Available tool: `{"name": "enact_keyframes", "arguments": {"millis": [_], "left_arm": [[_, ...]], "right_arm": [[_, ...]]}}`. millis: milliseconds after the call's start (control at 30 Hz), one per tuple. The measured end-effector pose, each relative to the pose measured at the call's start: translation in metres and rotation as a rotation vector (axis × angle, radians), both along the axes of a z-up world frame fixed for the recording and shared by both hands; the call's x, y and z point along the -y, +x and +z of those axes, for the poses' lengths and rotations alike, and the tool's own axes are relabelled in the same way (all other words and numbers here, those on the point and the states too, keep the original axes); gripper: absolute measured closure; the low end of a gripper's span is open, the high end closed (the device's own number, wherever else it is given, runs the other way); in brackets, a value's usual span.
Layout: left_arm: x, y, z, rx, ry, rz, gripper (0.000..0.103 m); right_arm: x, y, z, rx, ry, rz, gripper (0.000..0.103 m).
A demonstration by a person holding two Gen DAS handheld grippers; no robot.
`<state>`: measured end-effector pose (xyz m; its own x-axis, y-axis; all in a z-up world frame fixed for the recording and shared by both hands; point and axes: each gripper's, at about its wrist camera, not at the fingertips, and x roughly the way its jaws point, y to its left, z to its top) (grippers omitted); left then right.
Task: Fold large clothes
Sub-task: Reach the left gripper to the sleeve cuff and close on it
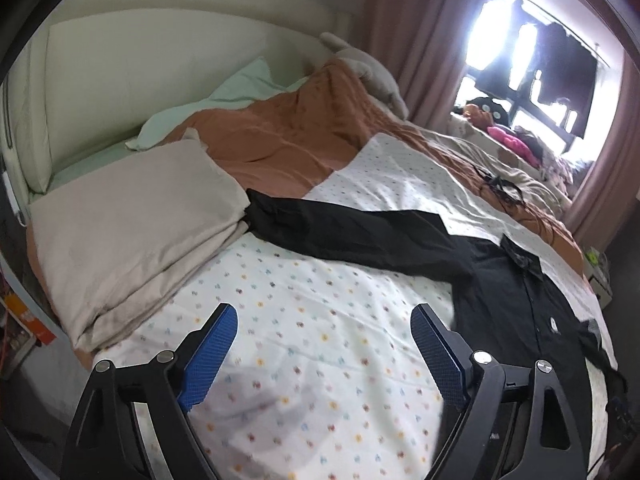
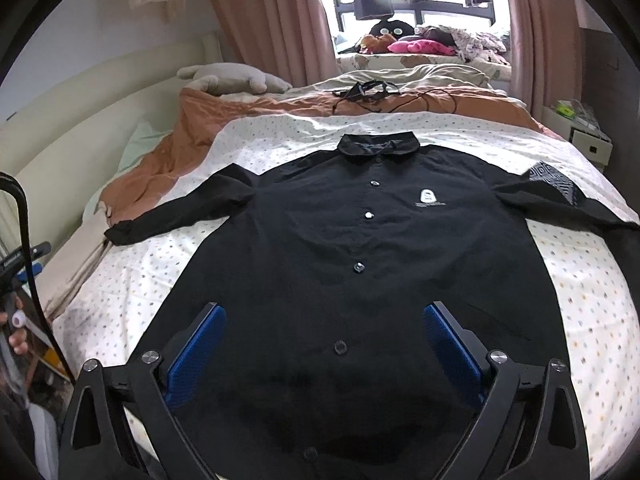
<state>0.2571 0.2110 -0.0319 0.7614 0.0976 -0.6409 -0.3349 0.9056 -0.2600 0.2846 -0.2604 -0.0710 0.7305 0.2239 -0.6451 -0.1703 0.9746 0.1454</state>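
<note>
A black button-up shirt (image 2: 340, 240) lies flat, front side up, on a white dotted sheet (image 2: 132, 280) on the bed, collar at the far end and both sleeves spread out. My right gripper (image 2: 324, 320) is open and empty, above the shirt's lower front. In the left wrist view the shirt (image 1: 520, 292) lies to the right, with its left sleeve (image 1: 340, 228) stretched across the sheet. My left gripper (image 1: 324, 320) is open and empty over the bare dotted sheet (image 1: 300, 320), left of the shirt's body.
A folded beige blanket (image 1: 132, 232) lies at the left of the bed. An orange duvet (image 1: 288, 136), a pale green pillow (image 1: 224, 96) and a grey plush toy (image 2: 236, 76) lie near the headboard. A black cable (image 2: 372, 92) lies beyond the shirt collar. A nightstand (image 2: 580, 132) stands at the right.
</note>
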Motion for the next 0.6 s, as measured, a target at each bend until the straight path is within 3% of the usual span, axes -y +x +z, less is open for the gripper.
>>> {"name": "enact_keyframes", "arguments": {"millis": [133, 200, 267, 467, 600], "left_arm": [[-0.018, 0.027, -0.009, -0.030, -0.006, 0.030, 0.021], [-0.027, 0.044, -0.016, -0.050, -0.010, 0.039, 0.022], [-0.033, 0.056, -0.022, -0.061, -0.015, 0.042, 0.025], [-0.055, 0.100, -0.052, -0.119, -0.051, 0.067, 0.028], [-0.062, 0.124, -0.067, -0.140, -0.047, 0.083, 0.028]], "right_arm": [[-0.012, 0.018, 0.000, -0.007, -0.014, 0.016, 0.009], [-0.019, 0.028, -0.002, -0.014, -0.016, 0.027, 0.014], [-0.025, 0.036, -0.005, -0.019, -0.018, 0.040, 0.025], [-0.039, 0.066, -0.022, -0.075, -0.013, 0.055, 0.036], [-0.049, 0.085, -0.034, -0.108, -0.025, 0.058, 0.036]]}}
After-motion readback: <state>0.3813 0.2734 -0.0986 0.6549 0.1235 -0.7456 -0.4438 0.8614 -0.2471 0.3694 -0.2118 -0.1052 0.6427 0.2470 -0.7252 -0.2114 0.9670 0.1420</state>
